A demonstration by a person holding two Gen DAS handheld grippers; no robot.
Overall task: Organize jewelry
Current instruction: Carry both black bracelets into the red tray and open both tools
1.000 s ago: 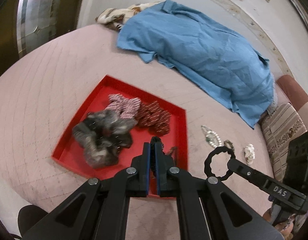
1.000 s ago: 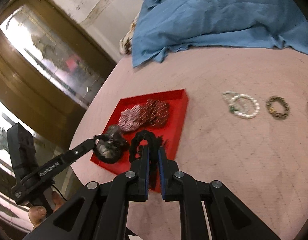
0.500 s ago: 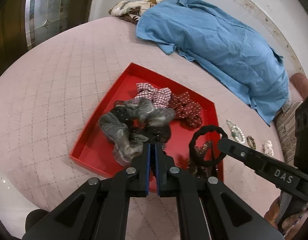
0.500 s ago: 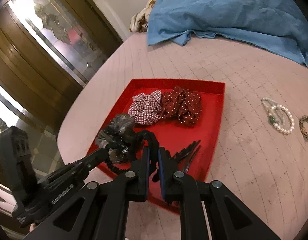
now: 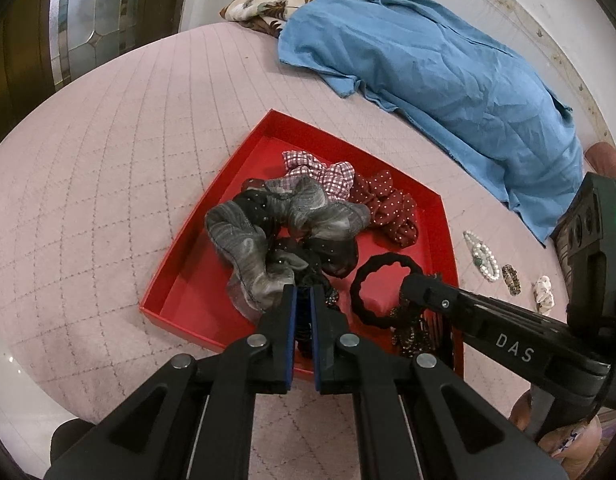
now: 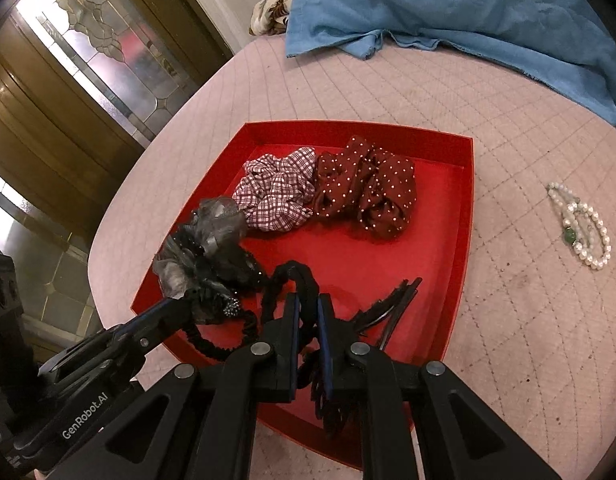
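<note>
A red tray (image 5: 243, 160) (image 6: 466, 216) lies on the pink quilted bed. My left gripper (image 5: 303, 294) is shut on a grey and black scrunchie (image 5: 267, 224) over the tray's near left; it also shows in the right wrist view (image 6: 203, 252). My right gripper (image 6: 307, 302) is shut on a black hair tie (image 5: 382, 292) (image 6: 295, 280) low over the tray's near right. A checked scrunchie (image 6: 273, 196) and a dark red dotted scrunchie (image 6: 368, 196) lie in the tray. Black hair clips (image 6: 388, 308) lie under the right gripper.
A pearl bracelet (image 6: 584, 228) (image 5: 482, 254), a brownish bracelet (image 5: 511, 278) and a white item (image 5: 544, 300) lie on the bed right of the tray. A blue shirt (image 5: 428, 64) is spread behind. The bed edge and a glass door (image 6: 99, 48) are at the left.
Both grippers have come forward and down over the tray with their loads. The hair tie moved from right of the tray to above its near right corner.
</note>
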